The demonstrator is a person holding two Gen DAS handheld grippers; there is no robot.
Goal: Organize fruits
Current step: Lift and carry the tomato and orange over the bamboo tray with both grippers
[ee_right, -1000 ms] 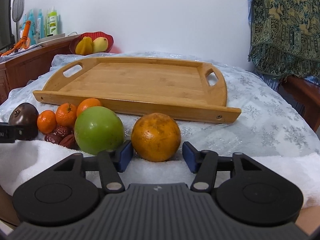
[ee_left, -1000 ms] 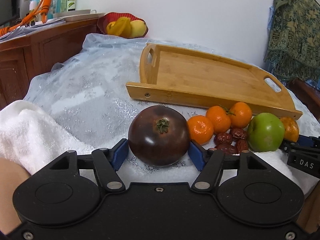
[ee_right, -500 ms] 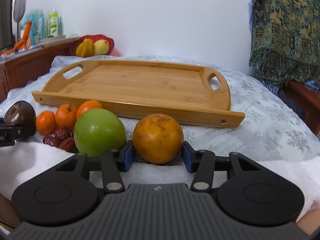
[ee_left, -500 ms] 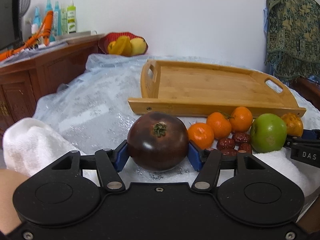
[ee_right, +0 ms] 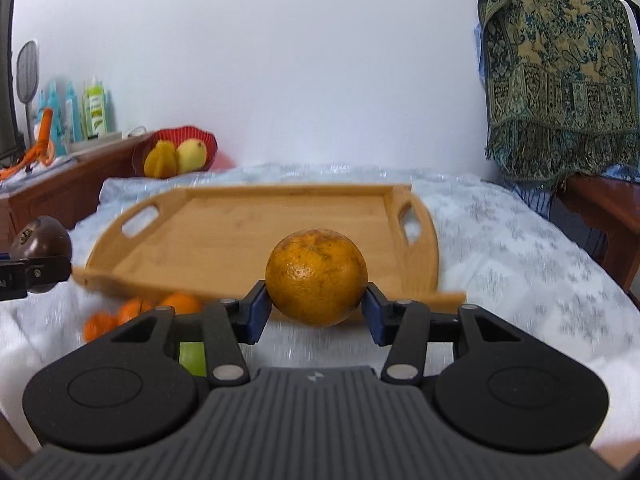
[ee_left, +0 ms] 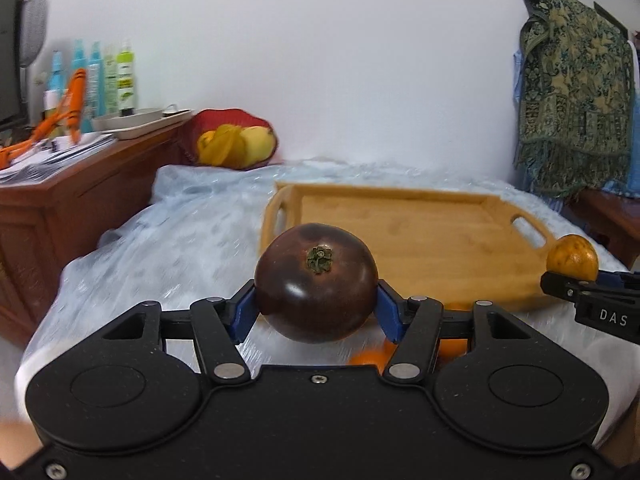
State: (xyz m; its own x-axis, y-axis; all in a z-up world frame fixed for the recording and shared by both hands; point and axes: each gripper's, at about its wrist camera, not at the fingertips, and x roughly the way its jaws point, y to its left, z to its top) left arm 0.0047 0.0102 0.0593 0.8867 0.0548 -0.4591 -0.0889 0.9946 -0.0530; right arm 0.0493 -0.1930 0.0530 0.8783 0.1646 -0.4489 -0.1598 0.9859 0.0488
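My left gripper is shut on a dark purple tomato, held in the air in front of the wooden tray. The same tomato shows at the left edge of the right wrist view. My right gripper is shut on a mottled orange, also lifted before the tray. That orange appears at the right of the left wrist view. Small tangerines and a green apple, partly hidden by the gripper, lie below on the white towel.
A light patterned cloth covers the table. A red bowl of yellow fruit stands at the back left beside a wooden cabinet with bottles. A patterned green shawl hangs at the right over dark wooden furniture.
Both grippers closed on their fruit and lifted them off the towel. The tray and the remaining fruit now sit lower in both views.
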